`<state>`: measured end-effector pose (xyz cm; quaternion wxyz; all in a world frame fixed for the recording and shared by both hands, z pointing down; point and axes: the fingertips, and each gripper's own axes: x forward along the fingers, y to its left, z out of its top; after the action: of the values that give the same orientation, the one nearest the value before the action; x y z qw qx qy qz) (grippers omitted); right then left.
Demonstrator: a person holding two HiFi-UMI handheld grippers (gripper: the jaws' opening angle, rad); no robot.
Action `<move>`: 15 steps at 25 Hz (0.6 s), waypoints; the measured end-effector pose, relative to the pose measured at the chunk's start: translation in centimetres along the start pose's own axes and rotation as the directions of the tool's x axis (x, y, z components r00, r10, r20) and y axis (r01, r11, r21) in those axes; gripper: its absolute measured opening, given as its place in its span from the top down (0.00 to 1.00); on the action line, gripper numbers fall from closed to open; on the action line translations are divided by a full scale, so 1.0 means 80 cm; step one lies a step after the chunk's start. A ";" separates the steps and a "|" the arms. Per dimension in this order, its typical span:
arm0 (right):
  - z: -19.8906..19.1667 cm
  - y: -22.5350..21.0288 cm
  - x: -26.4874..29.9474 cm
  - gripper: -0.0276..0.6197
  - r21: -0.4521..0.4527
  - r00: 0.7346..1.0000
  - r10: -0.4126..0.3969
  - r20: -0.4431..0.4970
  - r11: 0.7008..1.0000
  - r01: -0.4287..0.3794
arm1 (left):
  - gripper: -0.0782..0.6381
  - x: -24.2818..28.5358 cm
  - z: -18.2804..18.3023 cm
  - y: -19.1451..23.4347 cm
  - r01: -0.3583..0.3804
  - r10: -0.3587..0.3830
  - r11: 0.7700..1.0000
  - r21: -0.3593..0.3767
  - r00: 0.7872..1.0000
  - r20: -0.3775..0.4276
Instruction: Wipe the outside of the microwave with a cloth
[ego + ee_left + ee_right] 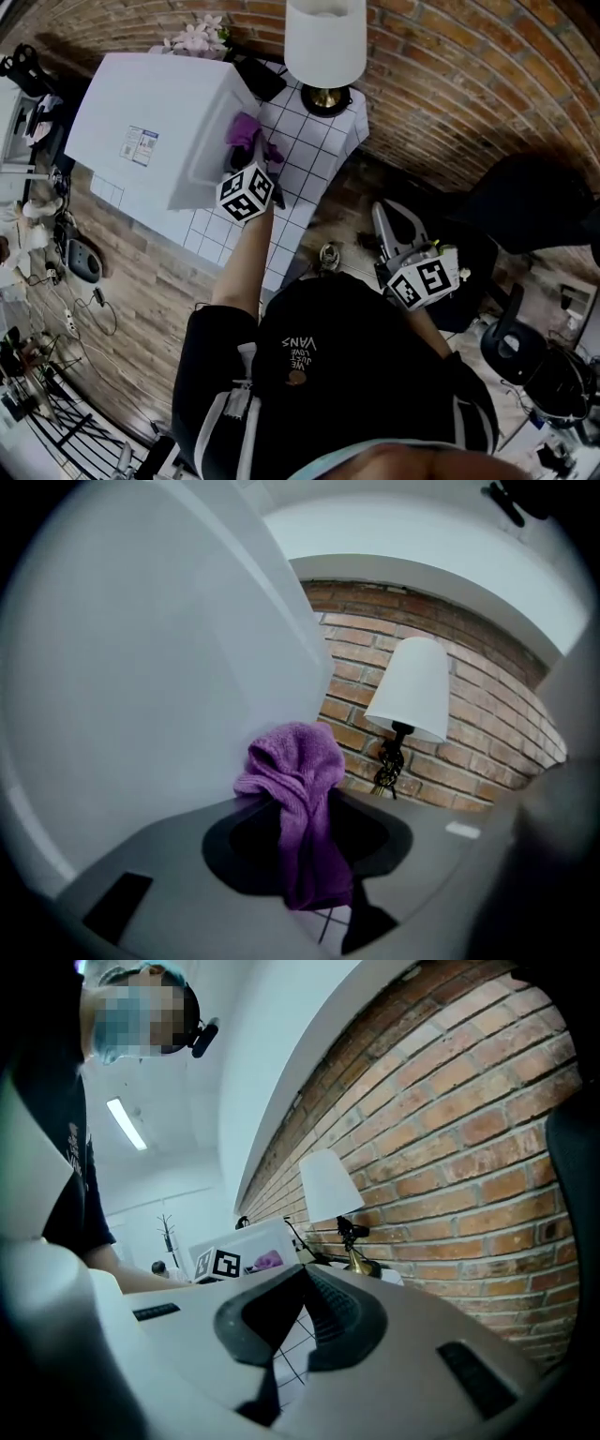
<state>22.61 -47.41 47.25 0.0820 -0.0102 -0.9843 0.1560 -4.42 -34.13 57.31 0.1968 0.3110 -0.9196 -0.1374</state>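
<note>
Desk (309, 141): white tile, dark grid; lamp (324, 42), brick wall (450, 75), wood floor (150, 281).
Print: I read "VANS" on shirt (300, 352).
Left gripper (309, 850): jaws clamped on purple cloth (295, 771), against microwave (150, 141) side.
Right gripper (292, 1316): jaws closed, empty.
</note>
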 end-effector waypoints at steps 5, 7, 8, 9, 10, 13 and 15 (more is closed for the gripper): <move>-0.007 0.031 0.022 0.96 -0.013 0.996 0.091 -0.023 0.996 -0.091 | 0.69 -0.067 -0.028 0.027 -0.026 0.026 1.000 -0.009 0.999 -0.019; -0.010 0.047 0.033 0.96 -0.018 0.990 0.136 -0.036 0.990 -0.137 | 0.69 -0.094 -0.043 0.042 -0.052 0.051 0.998 -0.030 0.998 -0.030; -0.011 0.055 0.038 0.96 -0.021 0.987 0.158 -0.042 0.987 -0.159 | 0.69 -0.108 -0.050 0.050 -0.067 0.065 0.997 -0.043 0.997 -0.035; -0.013 0.062 0.043 0.96 -0.023 0.983 0.177 -0.048 0.984 -0.179 | 0.69 -0.120 -0.056 0.058 -0.082 0.080 0.995 -0.058 0.996 -0.040; -0.015 0.070 0.048 0.96 -0.025 0.980 0.194 -0.053 0.980 -0.195 | 0.69 -0.131 -0.062 0.067 -0.097 0.094 0.993 -0.074 0.995 -0.043; -0.020 0.090 0.058 0.96 -0.029 0.970 0.233 -0.066 0.972 -0.235 | 0.69 -0.161 -0.075 0.088 -0.133 0.128 0.985 -0.110 0.990 -0.053; -0.023 0.100 0.062 0.96 -0.028 0.964 0.254 -0.075 0.966 -0.257 | 0.69 -0.177 -0.082 0.096 -0.144 0.137 0.981 -0.131 0.989 -0.062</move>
<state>17.99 -38.98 47.28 0.0957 -0.1439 -0.9740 0.1462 4.90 -20.20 62.07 0.2508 0.2346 -0.9224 -0.1771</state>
